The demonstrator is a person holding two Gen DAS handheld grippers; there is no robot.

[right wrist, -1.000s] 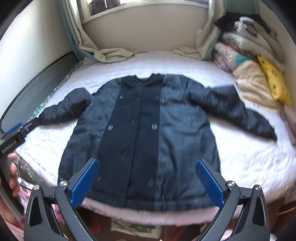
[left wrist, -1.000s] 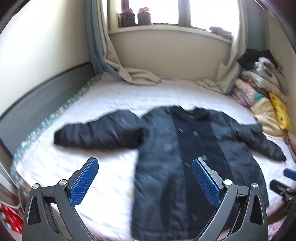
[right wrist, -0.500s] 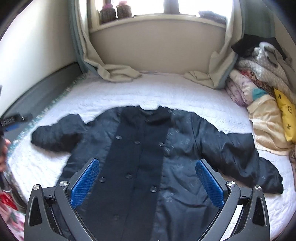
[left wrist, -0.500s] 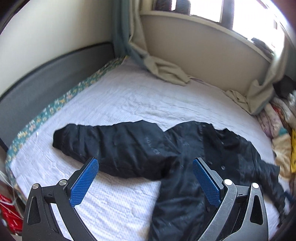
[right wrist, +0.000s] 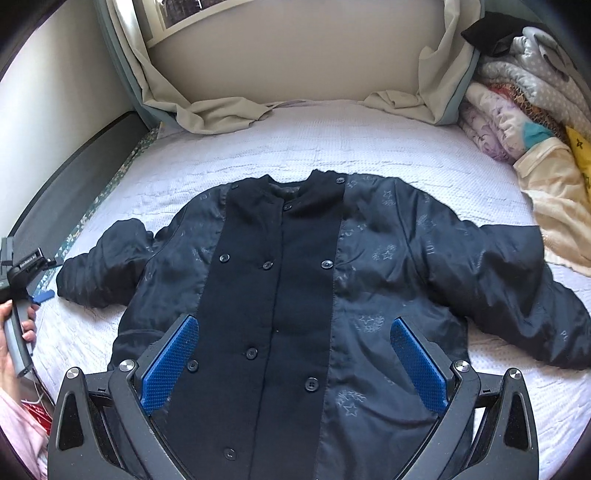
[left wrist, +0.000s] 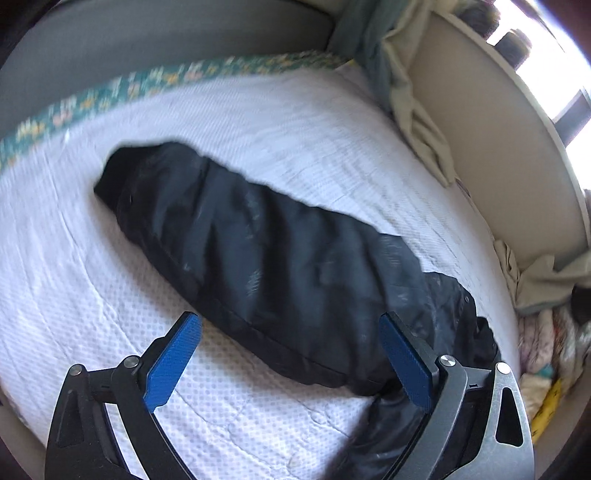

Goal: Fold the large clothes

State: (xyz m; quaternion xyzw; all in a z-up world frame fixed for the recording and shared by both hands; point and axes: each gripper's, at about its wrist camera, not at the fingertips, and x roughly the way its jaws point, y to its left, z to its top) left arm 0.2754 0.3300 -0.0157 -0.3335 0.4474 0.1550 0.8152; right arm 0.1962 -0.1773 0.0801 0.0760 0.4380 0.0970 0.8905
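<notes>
left gripper (left wrist: 291, 365) agape — over jacket sleeve (left wrist: 258, 254) | white bedspread (left wrist: 258, 122)

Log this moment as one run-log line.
coat: spread flat on bed, unfolded | left gripper: open over sleeve | right gripper: open above coat front

**Room: bed under a bright window**

White quilted bedspread (right wrist: 369, 140) is covering the bed, with a green floral trim (left wrist: 147, 79) running along its edge. A dark grey padded panel (right wrist: 74, 162) is lining the cream wall (right wrist: 48, 81). Beige curtains (right wrist: 207, 110) are pooling on the bed below the window sill (right wrist: 192, 22). Daylight is blowing out the window (left wrist: 576, 74). Folded blankets (right wrist: 517, 110) are piling up in one corner.
</notes>
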